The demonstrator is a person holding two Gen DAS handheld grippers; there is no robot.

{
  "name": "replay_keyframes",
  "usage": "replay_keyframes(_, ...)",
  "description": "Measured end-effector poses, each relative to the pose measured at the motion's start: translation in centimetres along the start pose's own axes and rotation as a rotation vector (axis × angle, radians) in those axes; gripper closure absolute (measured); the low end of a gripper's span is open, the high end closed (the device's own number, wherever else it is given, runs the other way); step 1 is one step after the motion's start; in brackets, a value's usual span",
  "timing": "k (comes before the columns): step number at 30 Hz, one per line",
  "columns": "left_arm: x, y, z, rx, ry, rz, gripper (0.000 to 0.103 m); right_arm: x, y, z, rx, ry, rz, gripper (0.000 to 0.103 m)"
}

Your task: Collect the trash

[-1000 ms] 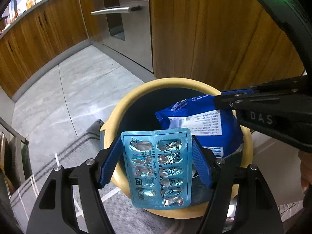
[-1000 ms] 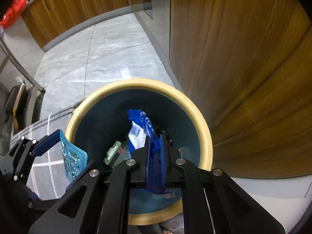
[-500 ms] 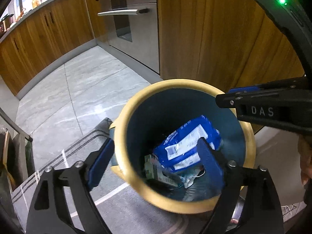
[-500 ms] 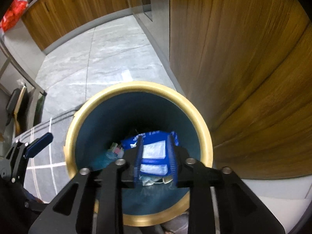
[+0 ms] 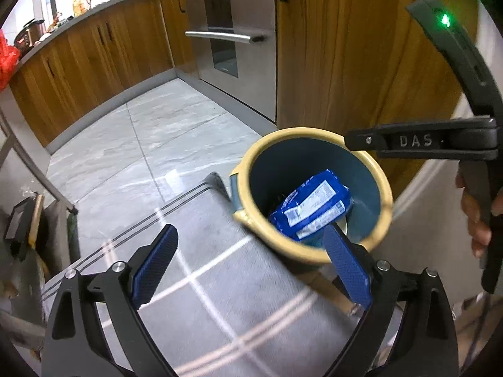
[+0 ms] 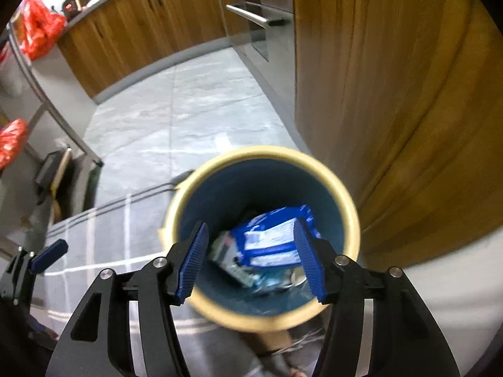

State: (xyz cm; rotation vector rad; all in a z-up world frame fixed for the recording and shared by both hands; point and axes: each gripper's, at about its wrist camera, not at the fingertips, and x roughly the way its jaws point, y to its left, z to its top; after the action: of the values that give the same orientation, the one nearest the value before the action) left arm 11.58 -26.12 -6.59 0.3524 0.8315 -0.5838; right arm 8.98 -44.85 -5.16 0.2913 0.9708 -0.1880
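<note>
A round bin (image 5: 248, 169) with a yellow rim and dark blue inside stands on the floor; it also shows in the right wrist view (image 6: 352, 216). A blue and white packet (image 5: 311, 207) lies in it on top of other trash; the packet (image 6: 270, 238) and a green wrapper (image 6: 224, 251) show from above. My left gripper (image 5: 251, 264) is open and empty, above the rug to the left of the bin. My right gripper (image 6: 251, 260) is open and empty above the bin; its side (image 5: 418, 141) shows in the left wrist view.
A grey checked rug (image 5: 220, 298) lies under the bin's left side. A wooden cabinet (image 6: 393, 94) stands close behind the bin. An oven (image 5: 226, 37) and more cabinets line the far wall across a grey tiled floor (image 5: 141, 144). A metal rack (image 6: 56, 169) stands at left.
Both grippers opened: the blister pack and the blue packet dropped into the bin. Both grippers then rose, and the left one moved left off the bin.
</note>
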Motion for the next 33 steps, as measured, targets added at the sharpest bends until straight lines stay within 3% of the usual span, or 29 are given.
replay_keyframes(5, -5.0, 1.6, -1.7, 0.003, -0.007, 0.014, 0.007, -3.1, 2.6, -3.2, -0.016, -0.044, -0.013, 0.035)
replay_keyframes(11, -9.3, 4.5, -4.0, -0.067, -0.091, 0.055, 0.006, -6.4, 4.4, -7.2, -0.032, -0.095, -0.037, 0.021)
replay_keyframes(14, -9.4, 5.5, -4.5, -0.113, -0.101, 0.060, 0.006, -7.2, 4.7, -8.5, -0.018, -0.116, -0.069, 0.014)
replay_keyframes(22, -10.3, 6.3, -4.7, -0.146, -0.151, 0.082, 0.006, -7.5, 5.4, -9.5, -0.019, -0.151, -0.138, 0.009)
replay_keyframes(33, -9.9, 6.1, -4.7, -0.143, -0.157, 0.077, 0.006, -7.5, 6.3, -9.0, -0.049, -0.193, -0.117, 0.008)
